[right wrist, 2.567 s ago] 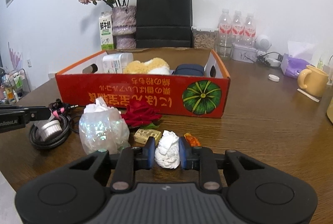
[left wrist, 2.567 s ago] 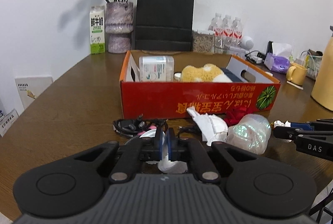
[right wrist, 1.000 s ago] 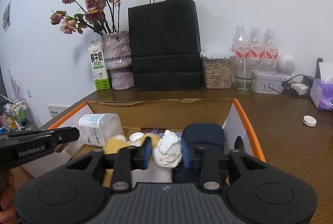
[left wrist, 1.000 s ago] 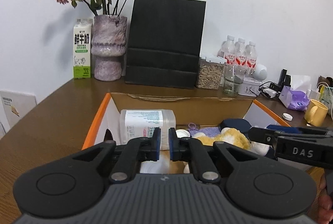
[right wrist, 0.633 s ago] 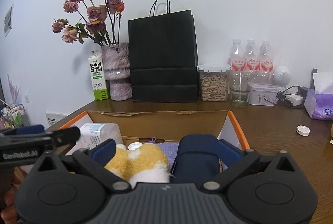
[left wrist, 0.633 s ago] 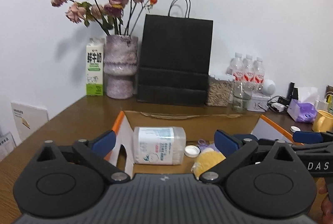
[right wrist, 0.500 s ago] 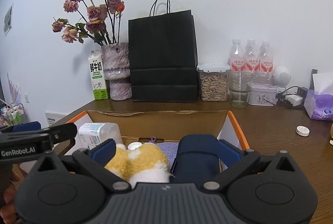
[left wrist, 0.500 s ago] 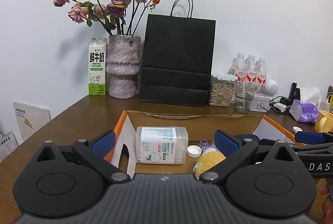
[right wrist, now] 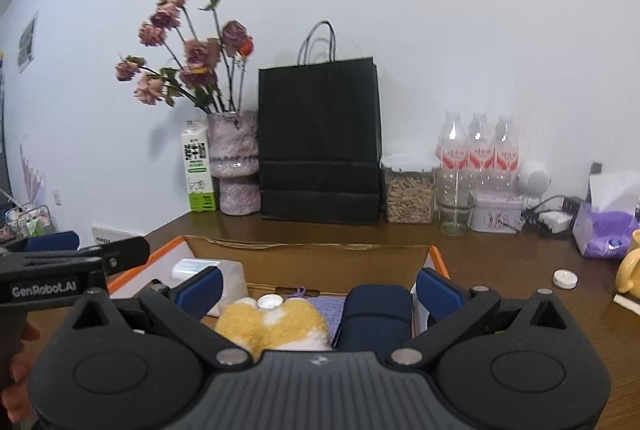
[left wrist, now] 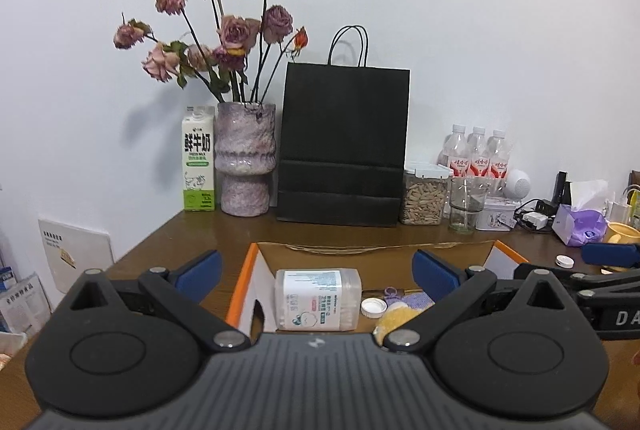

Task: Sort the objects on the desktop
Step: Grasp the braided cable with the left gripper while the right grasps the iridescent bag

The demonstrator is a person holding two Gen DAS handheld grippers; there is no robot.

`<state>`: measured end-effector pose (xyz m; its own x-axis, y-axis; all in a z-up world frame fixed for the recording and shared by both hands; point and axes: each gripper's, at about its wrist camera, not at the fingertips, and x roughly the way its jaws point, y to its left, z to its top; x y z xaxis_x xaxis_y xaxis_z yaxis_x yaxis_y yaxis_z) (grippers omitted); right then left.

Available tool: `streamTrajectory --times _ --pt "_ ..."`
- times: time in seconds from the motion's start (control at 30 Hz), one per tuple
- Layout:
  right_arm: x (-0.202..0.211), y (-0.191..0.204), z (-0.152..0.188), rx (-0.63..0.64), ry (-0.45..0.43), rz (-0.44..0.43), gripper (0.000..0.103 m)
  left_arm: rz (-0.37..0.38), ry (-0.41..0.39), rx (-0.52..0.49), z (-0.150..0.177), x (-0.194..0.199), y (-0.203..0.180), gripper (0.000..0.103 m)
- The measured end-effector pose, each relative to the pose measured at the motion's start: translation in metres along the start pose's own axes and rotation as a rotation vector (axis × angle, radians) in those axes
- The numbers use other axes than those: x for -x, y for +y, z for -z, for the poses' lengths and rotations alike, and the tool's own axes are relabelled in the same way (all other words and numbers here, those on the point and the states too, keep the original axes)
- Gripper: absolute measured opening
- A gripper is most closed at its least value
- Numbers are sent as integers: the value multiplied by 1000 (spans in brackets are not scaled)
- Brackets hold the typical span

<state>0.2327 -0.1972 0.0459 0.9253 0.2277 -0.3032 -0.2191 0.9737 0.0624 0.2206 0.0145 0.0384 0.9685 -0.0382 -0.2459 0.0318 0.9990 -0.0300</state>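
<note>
The left gripper [left wrist: 316,272] hung above the near-left part of the orange cardboard box [left wrist: 244,280], its jaws spread wide with nothing between the blue pads [left wrist: 200,270]; the jaws had just been opening. Beyond them, inside the box, a clear plastic container with a printed label [left wrist: 318,298] lay on its side near the left wall, with a small white cap [left wrist: 374,307] just to its right and a yellow plush toy [left wrist: 400,316] nearer and further right.

The right gripper [right wrist: 318,288] hovered over the near-right part of the same box, jaws likewise wide apart and holding nothing, having just been opening too. Between its fingers the view showed the yellow and white plush toy beside a dark blue pouch [right wrist: 378,314], which sat against the box's right wall; a purple cloth [right wrist: 326,304] lay behind them. The crumpled white tissue could not be made out in either view.

At the far edge of the brown table [right wrist: 500,262] stood a milk carton [left wrist: 198,158], a vase of dried roses [left wrist: 246,158], a black paper bag [left wrist: 342,146], a jar of seeds [right wrist: 408,190] and three water bottles [right wrist: 478,150]. A yellow mug [right wrist: 630,272] sat at the far right, with a white lid [right wrist: 565,279] near it.
</note>
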Motion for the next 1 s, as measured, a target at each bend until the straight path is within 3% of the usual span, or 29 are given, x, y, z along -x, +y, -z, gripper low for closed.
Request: streamTrajectory --times 0.2,0.43,0.8,1.0 --pt "42 10 3 34 -14 -15 103 -3 15 -30 4 35 4 103" --pt "77 22 31 54 34 -32 103 -13 68 -46 26 66 17 103" --pt "91 45 87 64 166 -70 103 -21 204 -56 73 86 35 103" --pt "90 50 105 53 215 -76 103 15 272 -70 92 88 34 103"
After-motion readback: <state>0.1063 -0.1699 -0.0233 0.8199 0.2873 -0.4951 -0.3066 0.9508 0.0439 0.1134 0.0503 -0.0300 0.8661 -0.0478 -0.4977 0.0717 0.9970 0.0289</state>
